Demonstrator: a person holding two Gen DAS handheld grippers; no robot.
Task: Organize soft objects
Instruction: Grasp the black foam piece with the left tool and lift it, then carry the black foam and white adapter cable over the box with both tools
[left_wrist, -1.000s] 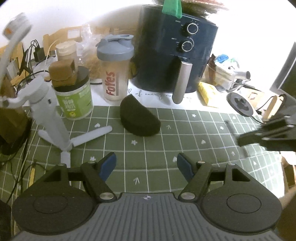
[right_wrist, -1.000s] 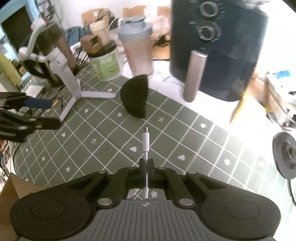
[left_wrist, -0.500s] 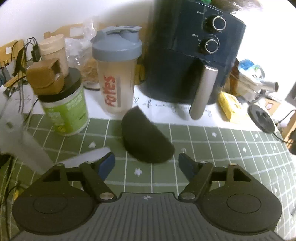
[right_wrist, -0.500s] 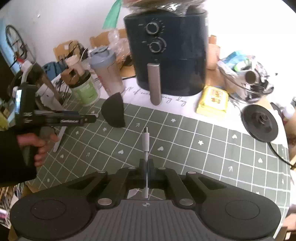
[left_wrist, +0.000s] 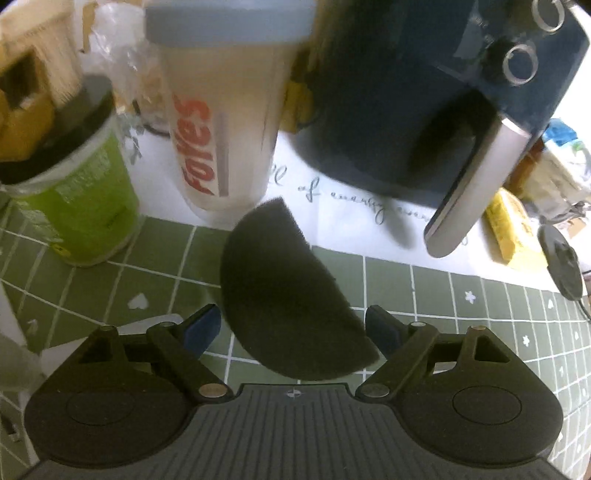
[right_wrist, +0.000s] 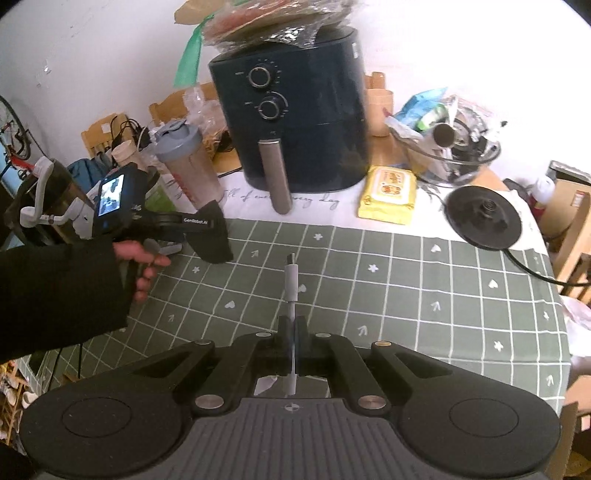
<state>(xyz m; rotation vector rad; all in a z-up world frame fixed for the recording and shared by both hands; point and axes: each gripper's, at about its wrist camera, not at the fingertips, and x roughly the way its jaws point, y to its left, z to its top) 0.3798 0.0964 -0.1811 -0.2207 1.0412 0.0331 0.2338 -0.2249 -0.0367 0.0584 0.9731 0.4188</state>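
Right gripper (right_wrist: 294, 332) has its fingers clamped on a thin white cable plug (right_wrist: 291, 280) over the near part of the green grid-patterned bench (right_wrist: 406, 288). Left gripper (left_wrist: 293, 328) has its fingers spread wide either side of the black half-round foam sponge (left_wrist: 280, 291), which stands on edge near the bench's far edge. Risk, I'd say: squishy, porous foam could fold or tip sideways if pinched off-centre, bumping the smooth translucent plastic shaker bottle (left_wrist: 221, 122) just behind.

Sponge (left_wrist: 284, 291) lies on the mat (left_wrist: 461, 295) between the spread fingers of the left tongs (left_wrist: 293, 325); shaker bottle (left_wrist: 221, 110) and fryer (left_wrist: 424, 103) stand behind it, tub (left_wrist: 74, 184) to the left.
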